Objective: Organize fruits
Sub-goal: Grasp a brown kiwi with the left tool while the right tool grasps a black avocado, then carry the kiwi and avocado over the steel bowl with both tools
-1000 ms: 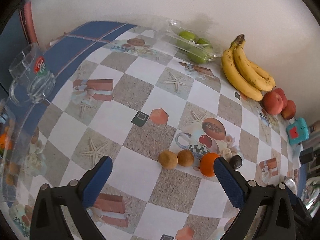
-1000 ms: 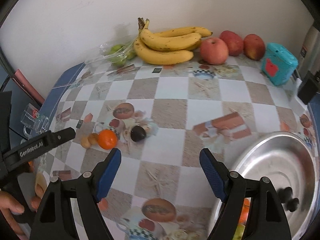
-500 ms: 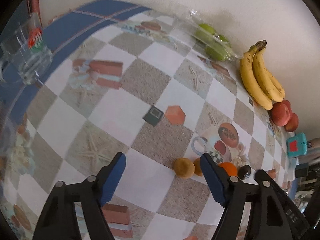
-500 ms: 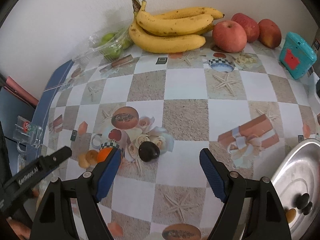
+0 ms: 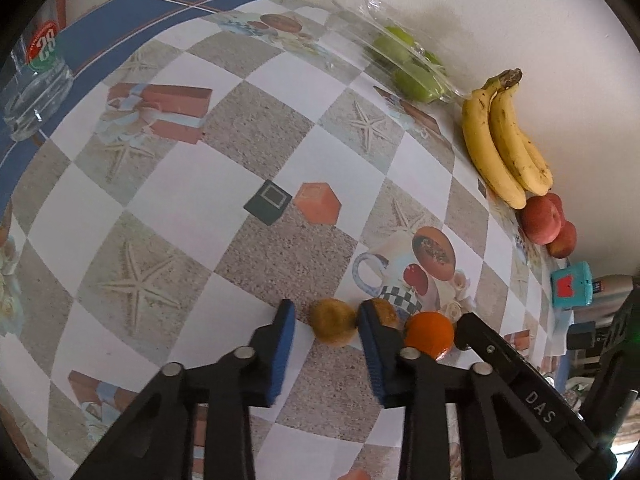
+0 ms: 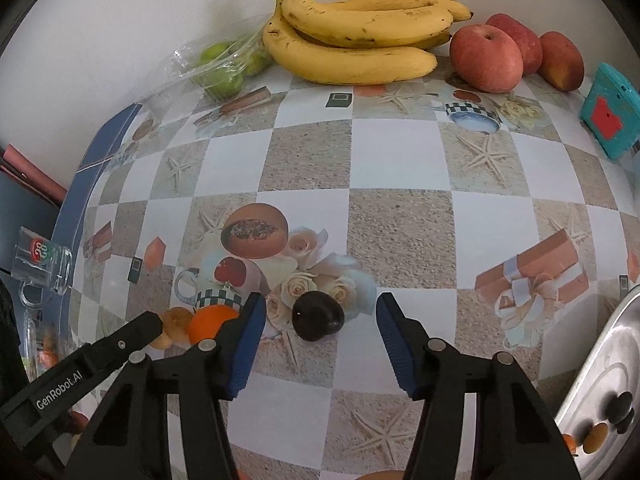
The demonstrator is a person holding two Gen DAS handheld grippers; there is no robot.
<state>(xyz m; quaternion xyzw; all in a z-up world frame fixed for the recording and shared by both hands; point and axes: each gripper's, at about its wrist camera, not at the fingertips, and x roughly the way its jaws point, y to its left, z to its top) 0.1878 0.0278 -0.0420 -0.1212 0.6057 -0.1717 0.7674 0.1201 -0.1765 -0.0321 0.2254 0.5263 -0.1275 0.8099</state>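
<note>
Left tongs (image 5: 326, 320) closing around brown fruit (image 5: 334, 327); right tongs (image 6: 320, 316) closing around dark plum (image 6: 317, 315).

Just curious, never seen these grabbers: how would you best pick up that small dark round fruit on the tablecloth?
Grip the dark fruit across its widest middle, coming from above. It is round, lies free, apart from the orange. The right gripper already straddles it, jaws closing.

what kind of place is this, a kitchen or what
Most likely a home kitchen or dining table. A patterned oilcloth tablecloth covers it, bananas and apples lie against a plain wall, and a metal basin sits at the edge beside a glass mug.
</note>
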